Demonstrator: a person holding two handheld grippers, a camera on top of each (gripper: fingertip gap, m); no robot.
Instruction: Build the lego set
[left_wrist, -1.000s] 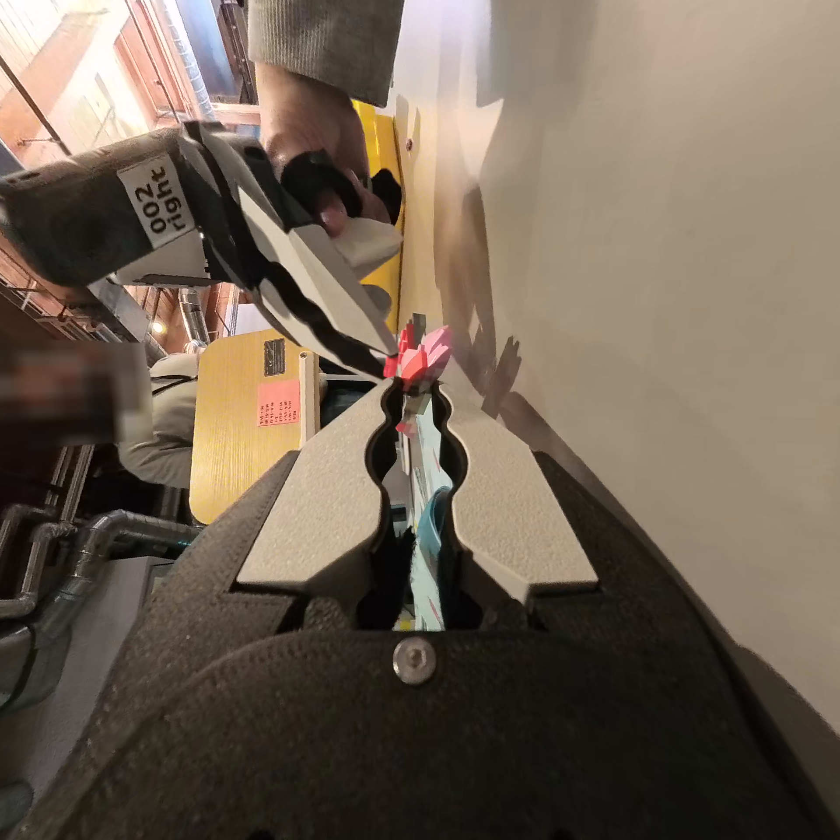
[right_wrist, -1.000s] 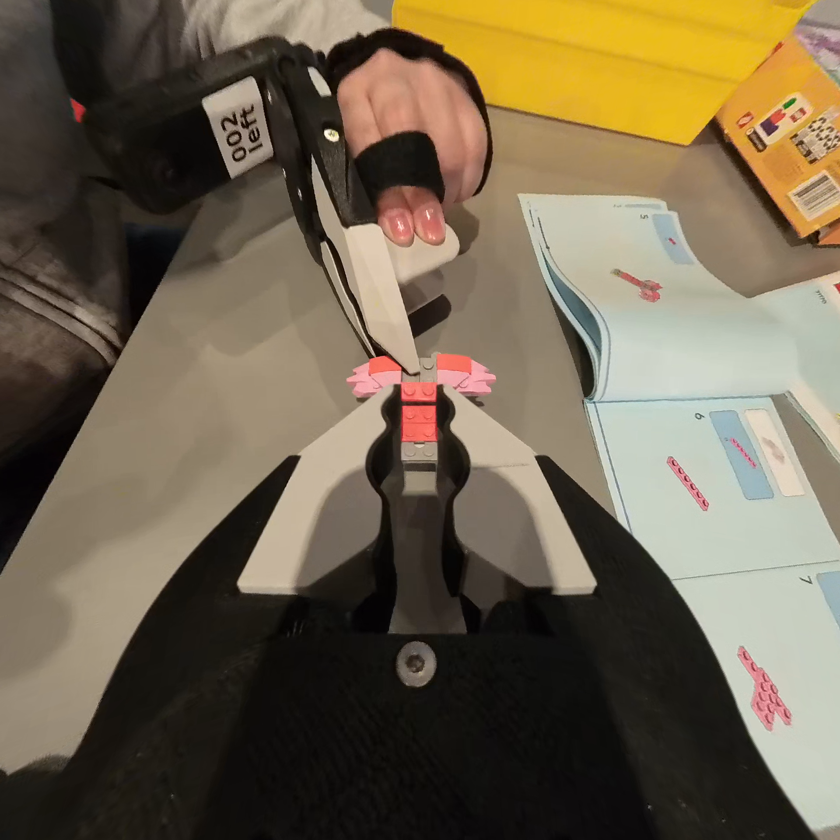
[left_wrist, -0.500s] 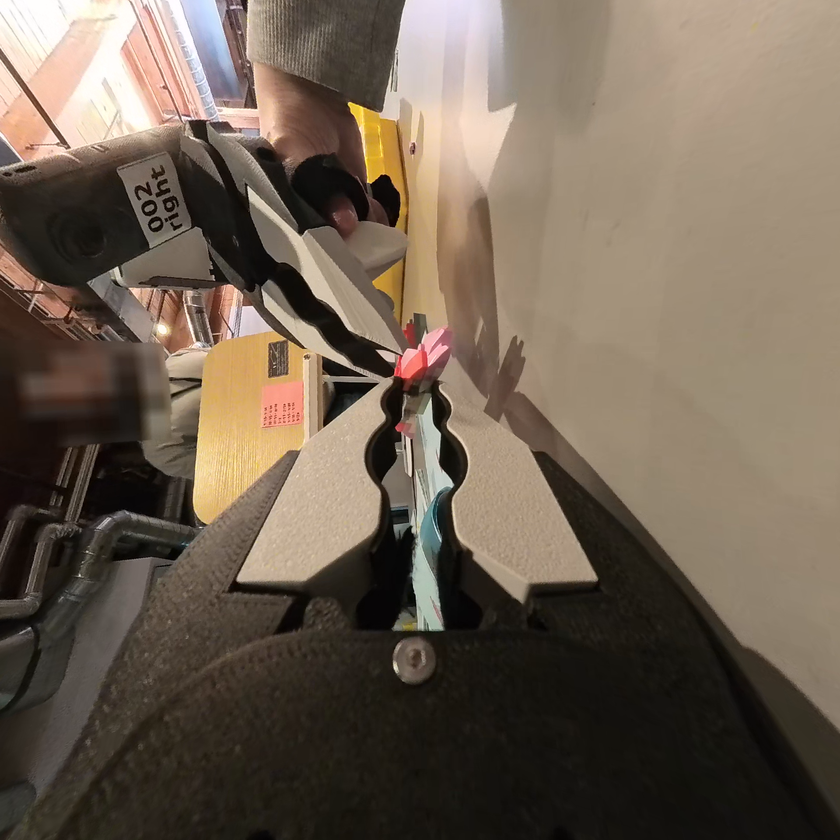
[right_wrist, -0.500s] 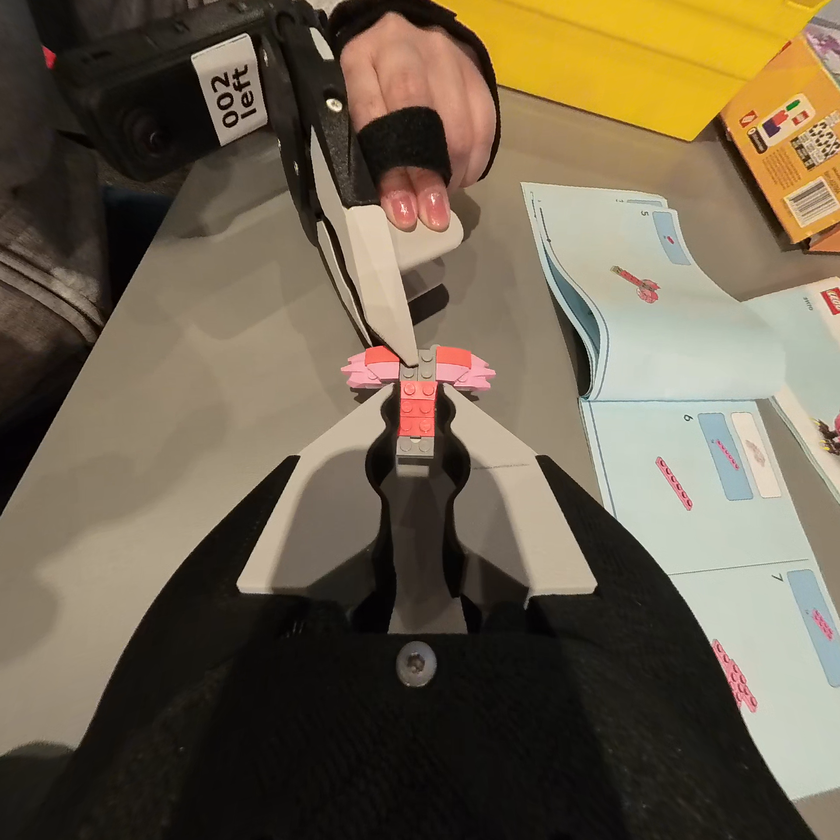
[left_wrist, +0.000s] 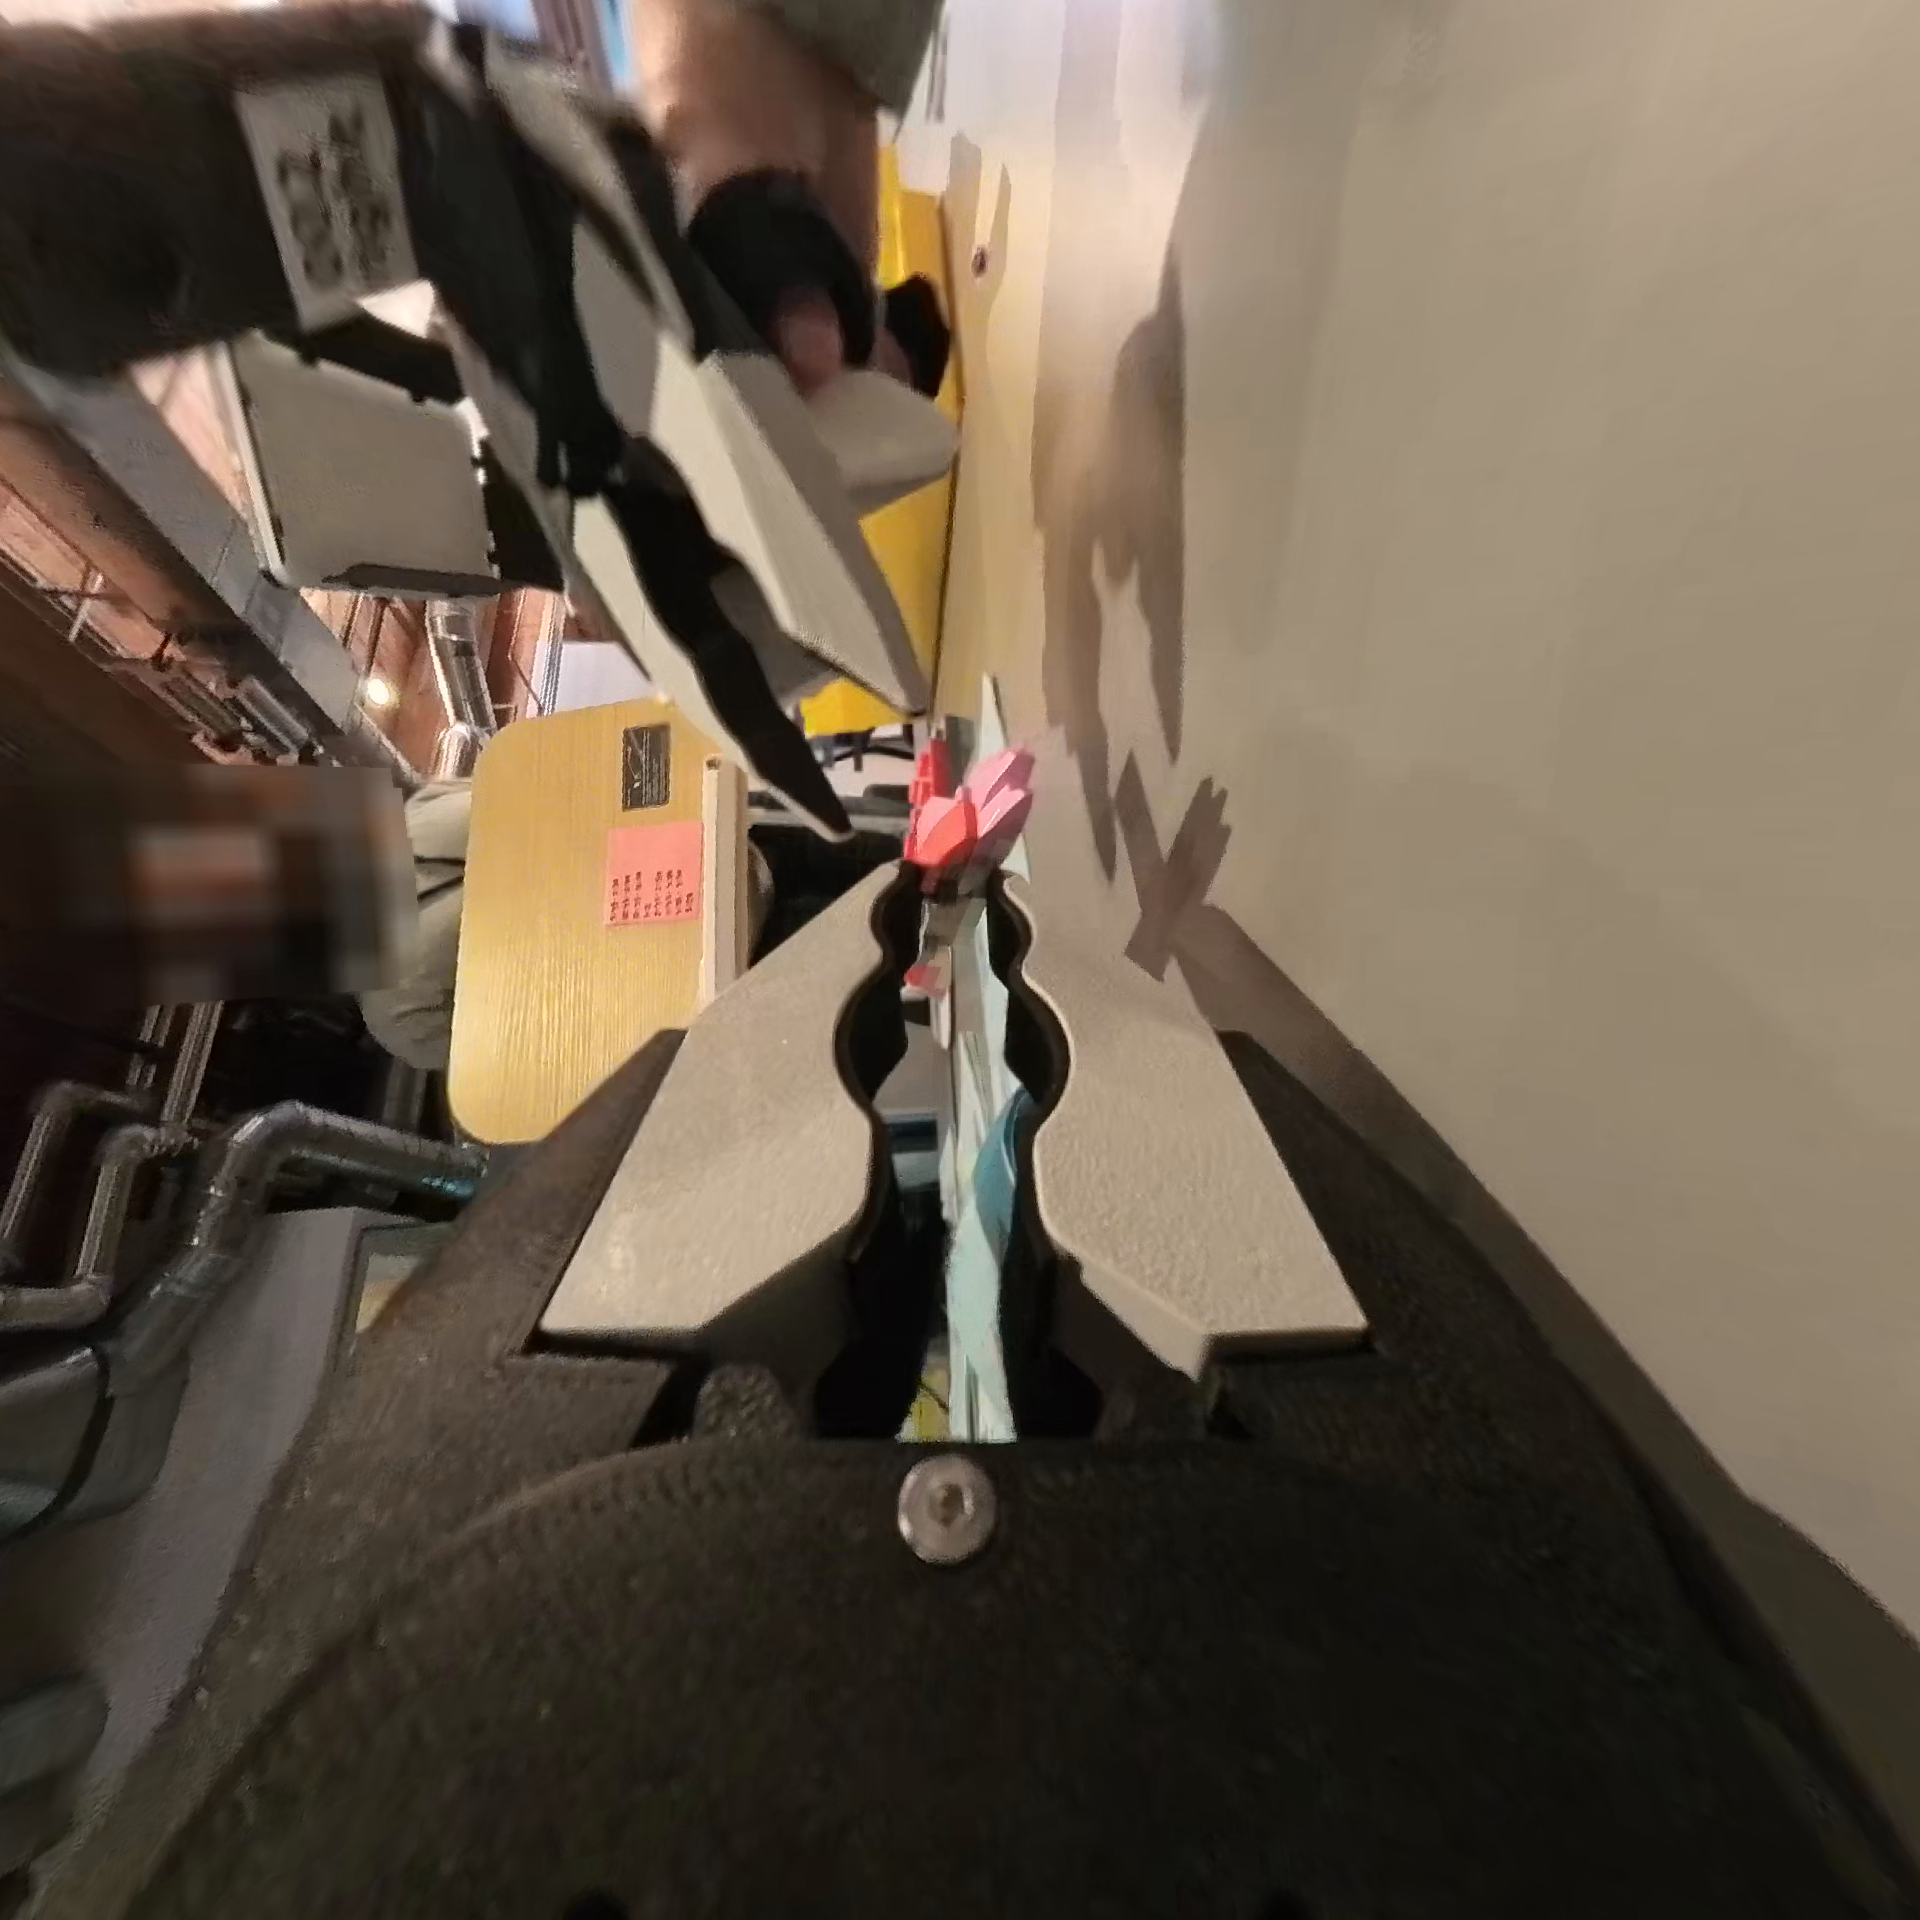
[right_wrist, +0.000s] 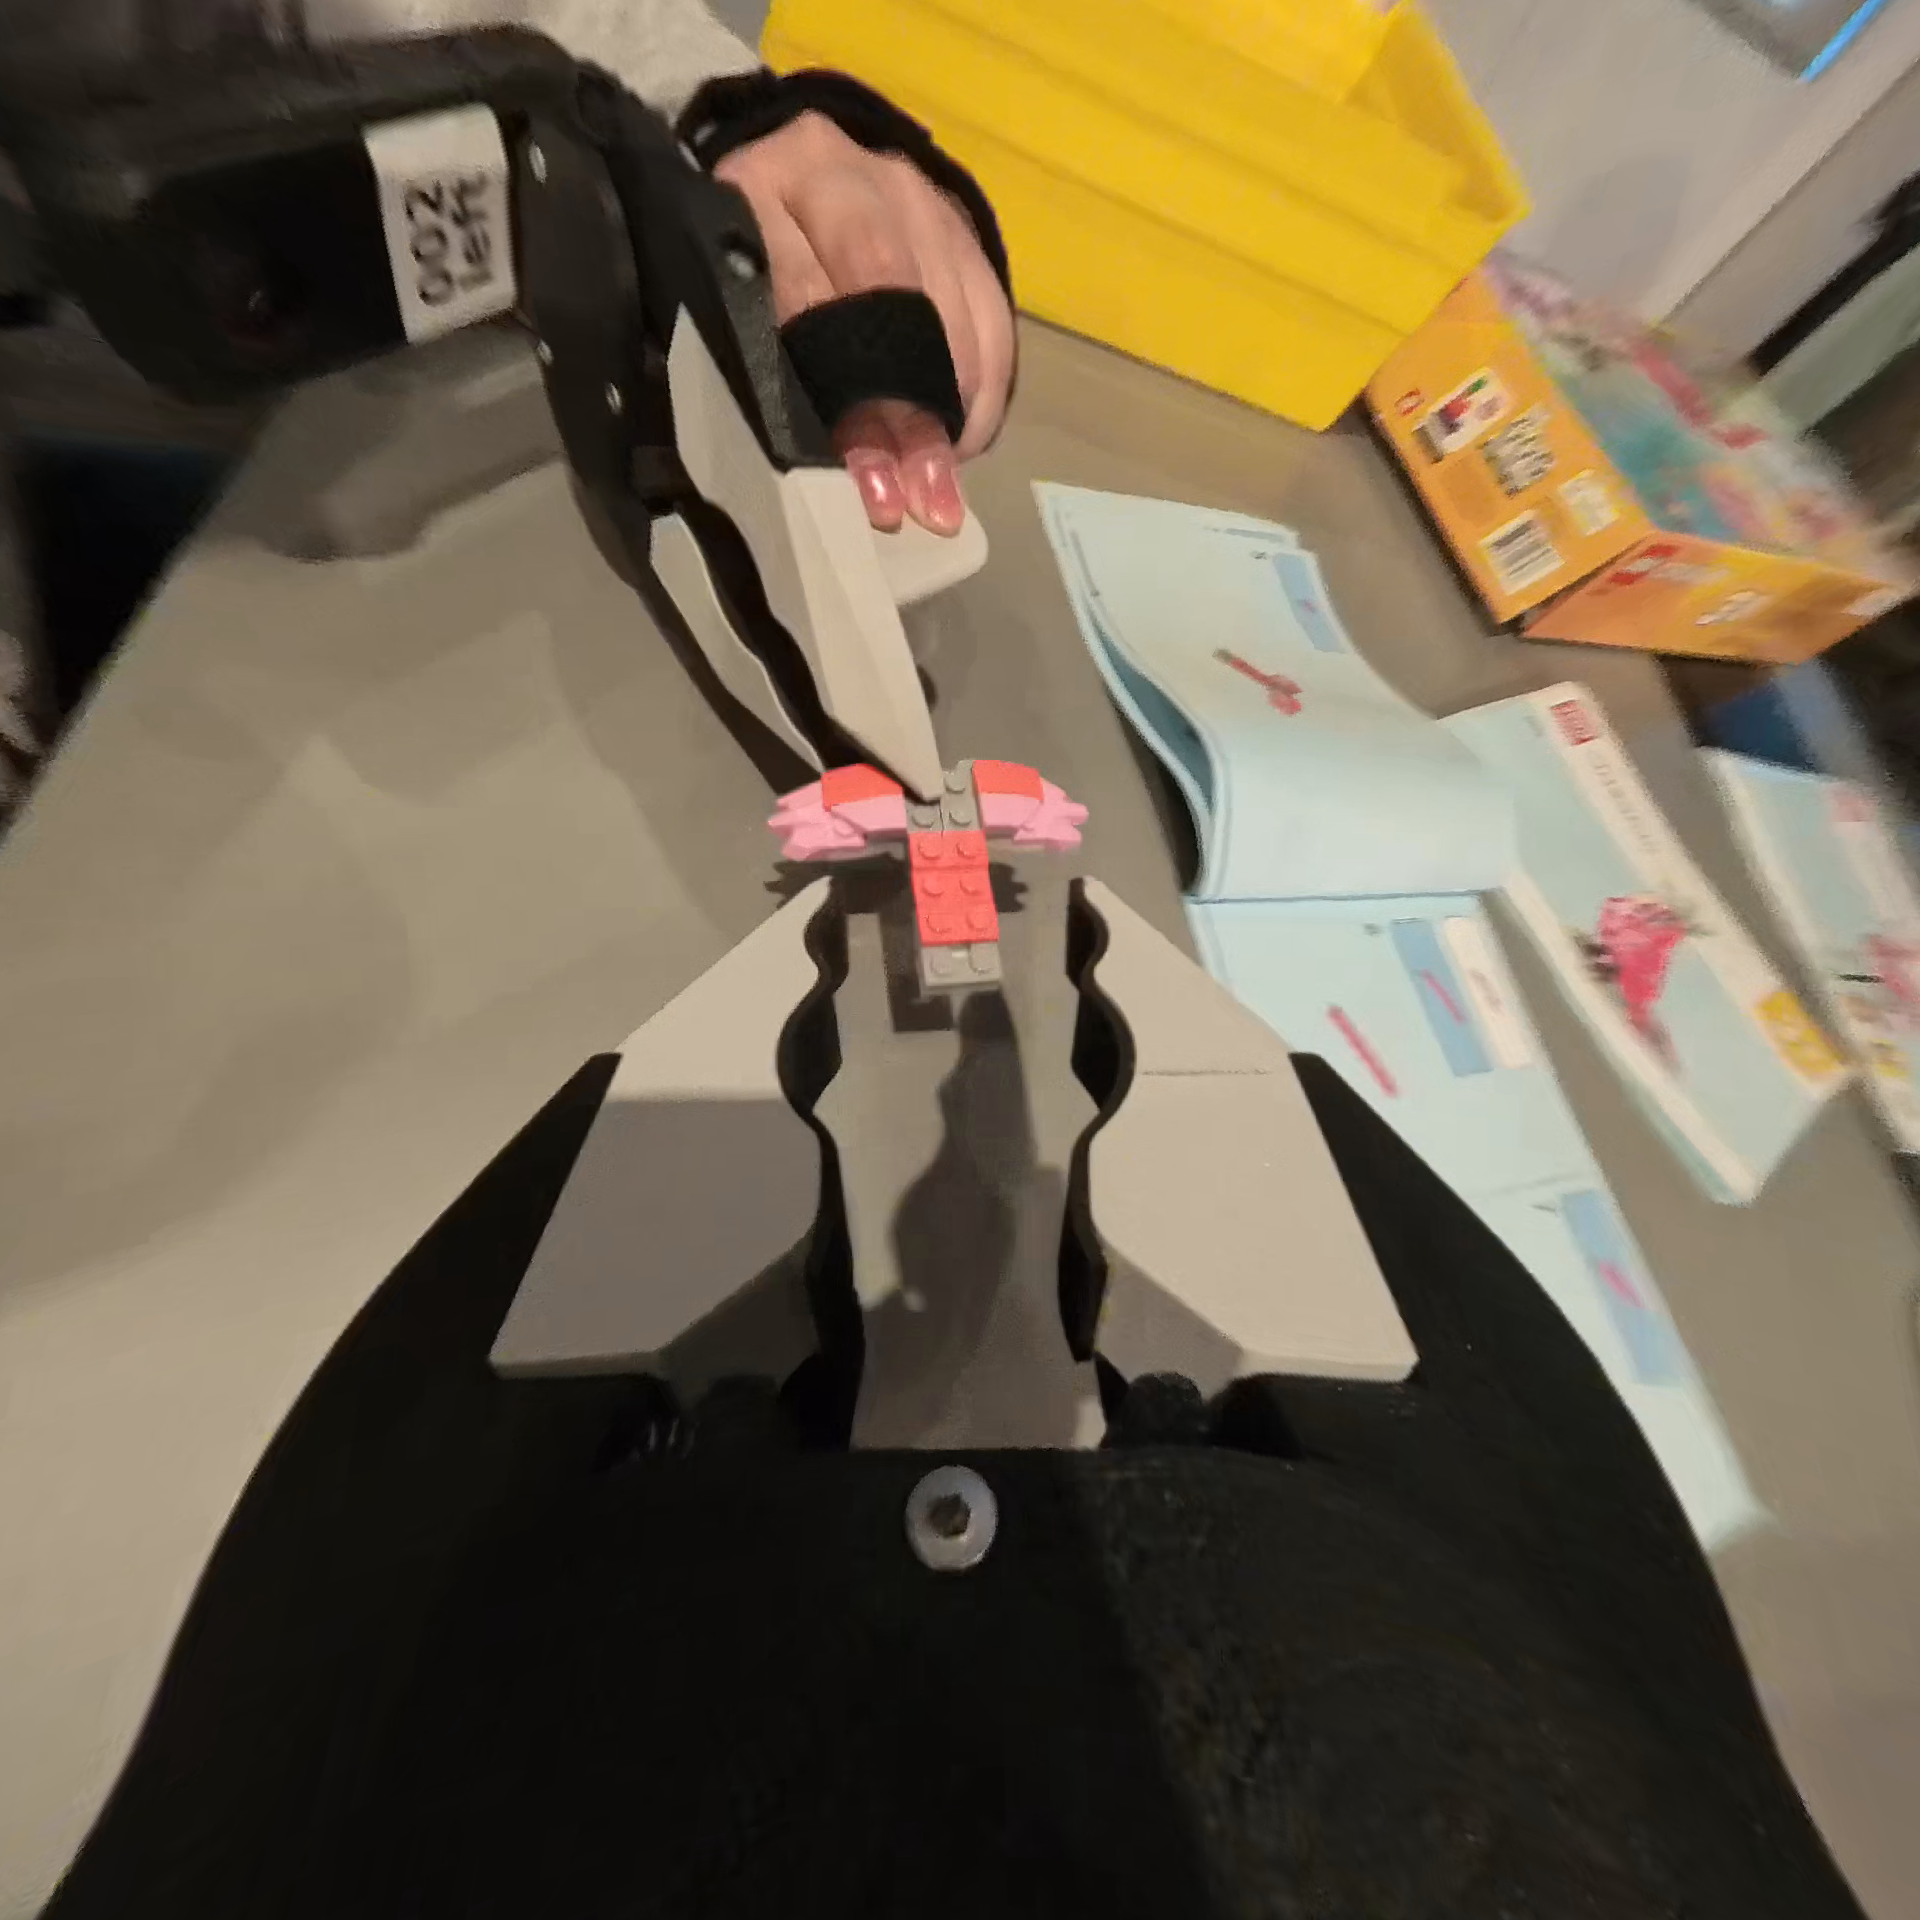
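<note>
lego model on table, booklet right, bin behind

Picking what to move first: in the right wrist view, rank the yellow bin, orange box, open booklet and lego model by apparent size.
1. Yellow bin, partly cut off at the top.
2. Open booklet, similar spread; being nearer makes the bin-versus-booklet order unsure.
3. Orange box, blurred.
4. Lego model, clearly smallest.

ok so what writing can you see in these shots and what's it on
I won't quote writing; these bear it:
White sticker on the left gripper: legible print.
White sticker on the right gripper: blurred.
Pink sticker on the wooden board: too small.
Orange box: blurred labels.
Open booklet: small step numbers.
Lego model in the left gripper: none visible.
</note>
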